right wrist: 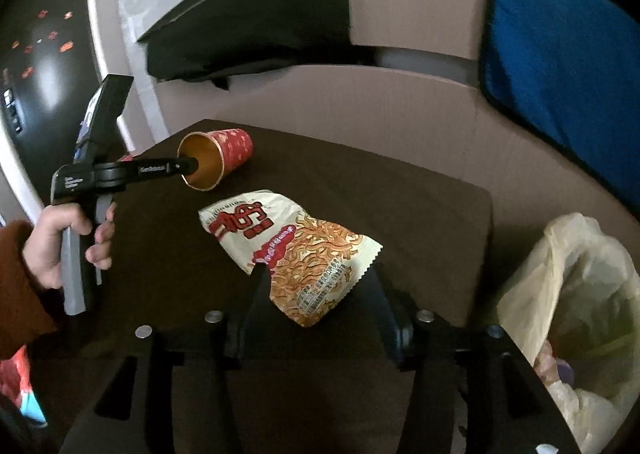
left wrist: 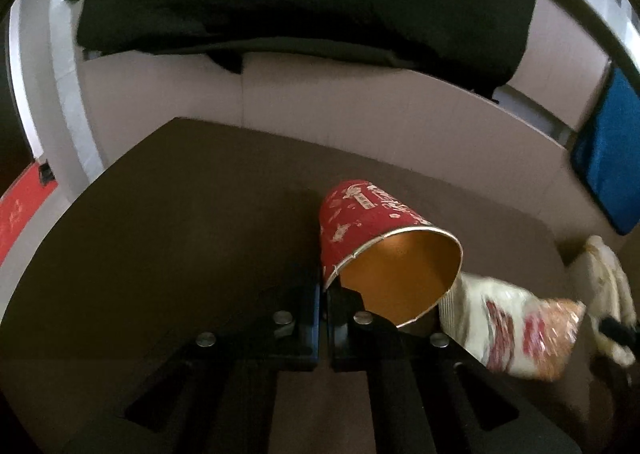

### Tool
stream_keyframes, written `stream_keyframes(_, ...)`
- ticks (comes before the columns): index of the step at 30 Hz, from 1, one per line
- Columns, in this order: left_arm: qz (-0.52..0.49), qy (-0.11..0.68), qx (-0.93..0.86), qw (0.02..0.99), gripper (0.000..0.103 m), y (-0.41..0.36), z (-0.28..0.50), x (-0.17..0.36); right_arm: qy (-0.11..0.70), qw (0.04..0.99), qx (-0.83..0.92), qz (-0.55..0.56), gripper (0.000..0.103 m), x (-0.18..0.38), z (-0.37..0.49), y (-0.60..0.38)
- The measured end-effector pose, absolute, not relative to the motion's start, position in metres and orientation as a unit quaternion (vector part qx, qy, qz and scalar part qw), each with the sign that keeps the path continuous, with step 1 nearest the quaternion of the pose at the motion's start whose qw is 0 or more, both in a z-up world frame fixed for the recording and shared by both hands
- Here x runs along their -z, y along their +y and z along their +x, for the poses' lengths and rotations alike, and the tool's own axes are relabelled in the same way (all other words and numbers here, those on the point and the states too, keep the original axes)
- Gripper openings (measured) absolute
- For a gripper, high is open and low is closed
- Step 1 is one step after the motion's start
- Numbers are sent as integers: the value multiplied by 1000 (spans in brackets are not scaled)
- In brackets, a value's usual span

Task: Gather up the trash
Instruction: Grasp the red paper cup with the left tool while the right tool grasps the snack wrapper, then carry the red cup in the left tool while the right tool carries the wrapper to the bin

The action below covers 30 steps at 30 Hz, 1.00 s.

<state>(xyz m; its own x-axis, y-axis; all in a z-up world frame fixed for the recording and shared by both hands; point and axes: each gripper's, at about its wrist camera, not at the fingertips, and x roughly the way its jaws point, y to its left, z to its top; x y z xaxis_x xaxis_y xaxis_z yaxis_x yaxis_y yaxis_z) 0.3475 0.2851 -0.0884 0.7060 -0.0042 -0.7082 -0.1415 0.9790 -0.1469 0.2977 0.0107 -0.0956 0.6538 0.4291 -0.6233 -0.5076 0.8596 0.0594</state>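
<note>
A red paper cup (left wrist: 360, 221) with a gold inside lies tipped on the dark brown table (left wrist: 160, 234). My left gripper (left wrist: 325, 286) is shut on the wall of the cup at its rim, one finger inside the mouth. The right wrist view shows the same cup (right wrist: 236, 147) and the left gripper (right wrist: 194, 165), held by a person's hand (right wrist: 68, 238). A cream and red noodle snack packet (right wrist: 296, 250) lies flat on the table. My right gripper (right wrist: 320, 290) stands open, its fingers on either side of the packet's near end. The packet (left wrist: 516, 330) sits just right of the cup.
A pale plastic trash bag (right wrist: 576, 294) gapes open off the table's right edge, also seen as the bag (left wrist: 604, 282). Cardboard walls (right wrist: 400, 109) close in the far side, draped with a blue cloth (right wrist: 560, 73) and a black cloth (left wrist: 300, 5).
</note>
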Motion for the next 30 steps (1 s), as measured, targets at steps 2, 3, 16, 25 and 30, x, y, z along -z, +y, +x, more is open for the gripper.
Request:
stream_keyframes(2,-97,383,-36,918,2,292,323,84,321,900,-289,-62,53,93,303,13)
stream_keyframes(3,-97,386,-35,917,2,296,307,82,321,897,-298,-62,54,93,307,16)
stream_keyframes(16,-78,410,-55,907,2,299,191,82,392,860,-327,-7,57,118,390,42)
stream_keyframes(25,-109,418,-49,901,2,302,189,87,392,849,-339,-100,60,135,346,82)
stream_keyframes(30,-119,428,-49,894,4,303,194,91,406,841,-335,-122,39,138,343,98)
